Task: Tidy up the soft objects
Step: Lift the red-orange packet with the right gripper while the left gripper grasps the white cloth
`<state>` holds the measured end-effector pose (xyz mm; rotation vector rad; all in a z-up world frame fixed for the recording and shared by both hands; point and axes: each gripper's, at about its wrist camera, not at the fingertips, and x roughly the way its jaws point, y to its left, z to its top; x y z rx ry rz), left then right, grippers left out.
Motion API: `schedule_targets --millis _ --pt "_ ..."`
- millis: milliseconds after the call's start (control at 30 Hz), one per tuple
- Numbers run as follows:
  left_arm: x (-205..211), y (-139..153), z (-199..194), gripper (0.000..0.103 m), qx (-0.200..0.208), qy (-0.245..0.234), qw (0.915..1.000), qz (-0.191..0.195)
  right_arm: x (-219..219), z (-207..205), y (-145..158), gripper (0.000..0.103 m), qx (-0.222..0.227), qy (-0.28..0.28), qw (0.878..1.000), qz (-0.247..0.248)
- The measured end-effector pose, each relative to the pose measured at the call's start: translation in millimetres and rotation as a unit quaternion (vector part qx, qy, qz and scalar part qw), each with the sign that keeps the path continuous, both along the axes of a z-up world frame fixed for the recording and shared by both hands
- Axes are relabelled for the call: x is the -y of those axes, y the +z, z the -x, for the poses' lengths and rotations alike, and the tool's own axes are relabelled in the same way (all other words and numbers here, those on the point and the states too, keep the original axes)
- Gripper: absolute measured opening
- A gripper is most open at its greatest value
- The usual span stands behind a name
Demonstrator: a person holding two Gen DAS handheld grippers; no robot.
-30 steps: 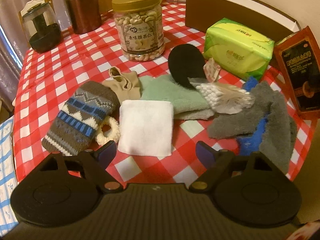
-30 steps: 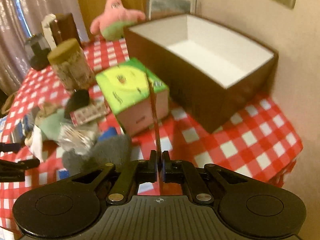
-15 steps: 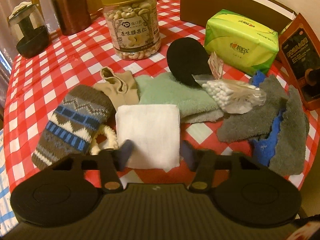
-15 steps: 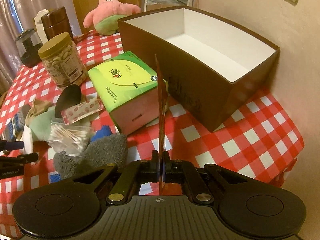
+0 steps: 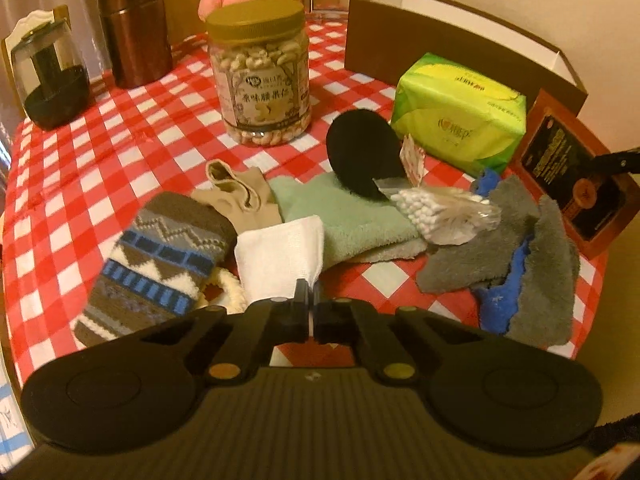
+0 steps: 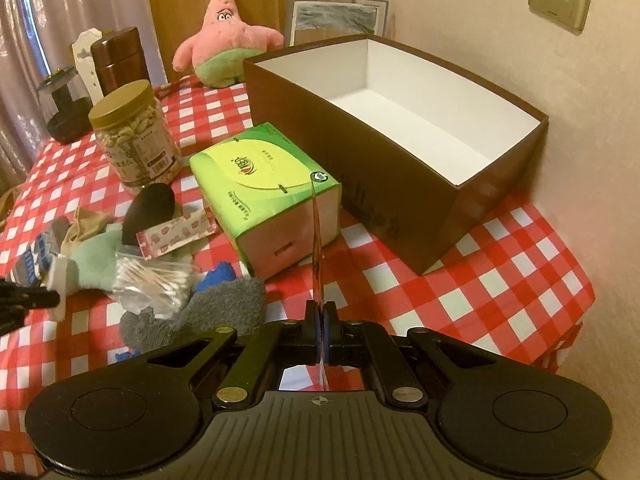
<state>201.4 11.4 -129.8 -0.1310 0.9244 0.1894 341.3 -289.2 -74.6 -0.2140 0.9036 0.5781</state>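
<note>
My left gripper [image 5: 311, 294] is shut on the near edge of a folded white cloth [image 5: 280, 258], which lifts off the checked table. Beside it lie a patterned knit sock [image 5: 160, 256], a beige sock [image 5: 236, 196], a mint towel [image 5: 352, 216], a black pad [image 5: 362, 160] and a grey-and-blue fuzzy cloth [image 5: 516, 256]. My right gripper [image 6: 321, 312] is shut on a thin red-brown packet [image 6: 317, 248], seen edge-on; its face shows in the left wrist view [image 5: 568, 172]. The open brown box [image 6: 400, 136] with a white inside stands at the right.
A green tissue pack [image 6: 264, 188], a bag of cotton swabs [image 6: 152, 280], a cashew jar [image 5: 260, 76], a brown canister [image 5: 136, 28], a glass pot [image 5: 48, 80] and a pink starfish plush [image 6: 224, 36] stand around. The table edge runs near right, by the wall.
My left gripper moved forward and closed on the white cloth's near edge, lifting it. My right gripper, still holding the packet, pulled back and rose a little.
</note>
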Motion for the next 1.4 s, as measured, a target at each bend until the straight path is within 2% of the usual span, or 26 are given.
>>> schedule_targets --millis 167,300,567,933,1167,1400 --pt "-7 9 6 0.001 0.008 -0.004 0.9999 0.009 -2 1 -5 0.002 -0.008 -0.010 1.000 0.010" --pt "-11 6 6 0.001 0.007 0.001 0.9998 0.019 -9 -9 -17 0.002 -0.035 0.003 0.999 0.028" --pt "-16 7 7 0.001 0.015 -0.001 0.9997 0.018 -14 -22 -30 0.001 -0.031 0.002 0.999 0.016" --pt "-20 20 14 0.001 0.031 -0.011 0.9994 0.012 -1 0 -1 0.001 -0.017 -0.020 0.999 -0.032" --pt "-15 45 17 0.001 0.051 -0.010 0.9986 -0.003 8 7 16 0.001 -0.011 -0.018 0.998 -0.050" --pt "8 72 10 0.001 0.065 -0.011 0.9978 -0.005 20 0 31 0.001 -0.017 0.003 0.998 -0.064"
